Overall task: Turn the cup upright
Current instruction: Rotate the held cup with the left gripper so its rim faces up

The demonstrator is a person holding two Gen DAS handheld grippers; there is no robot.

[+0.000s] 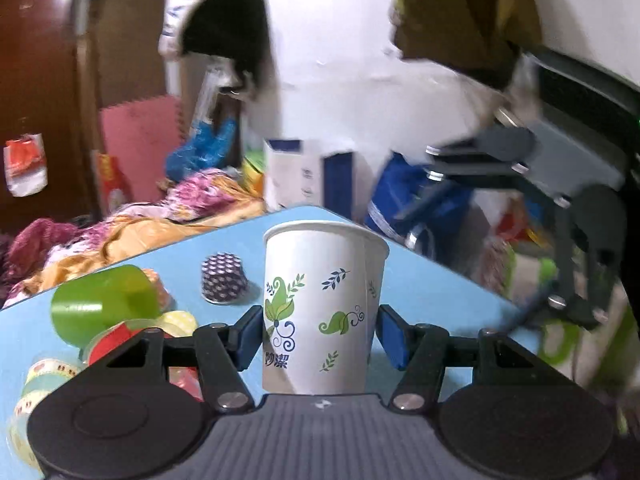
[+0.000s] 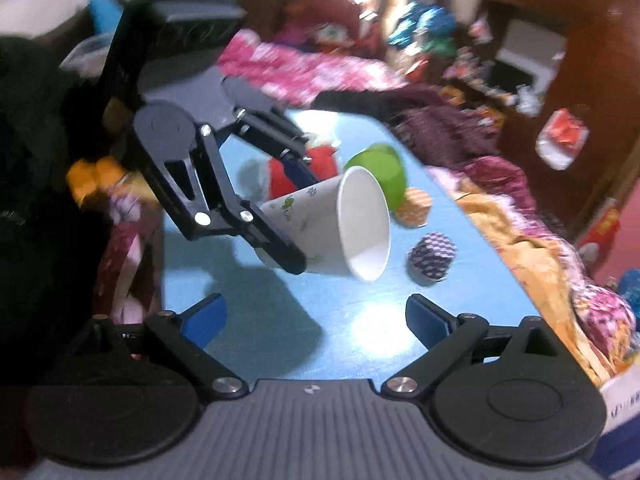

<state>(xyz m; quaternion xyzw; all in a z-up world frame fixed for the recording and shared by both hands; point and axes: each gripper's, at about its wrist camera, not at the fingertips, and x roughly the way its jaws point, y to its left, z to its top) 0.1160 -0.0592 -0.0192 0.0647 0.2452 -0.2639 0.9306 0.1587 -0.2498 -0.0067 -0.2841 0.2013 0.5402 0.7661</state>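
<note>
Two blue pads of the left gripper (image 1: pixel 318 336) are clamped on the white paper cup (image 1: pixel 320 308), one on each side wall. Seen from the right wrist, the cup (image 2: pixel 344 226) hangs tilted above the blue worktop (image 2: pixel 280 304), mouth toward the camera. Right gripper (image 2: pixel 316 322) jaws stand apart, holding nothing. Green cup (image 2: pixel 380 172) lies beyond.

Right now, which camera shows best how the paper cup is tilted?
The right wrist view: the paper cup shows from the side, mouth tipped sideways, above the table. The left wrist view shows the cup's printed wall between the left gripper fingers, not its tilt.
</note>
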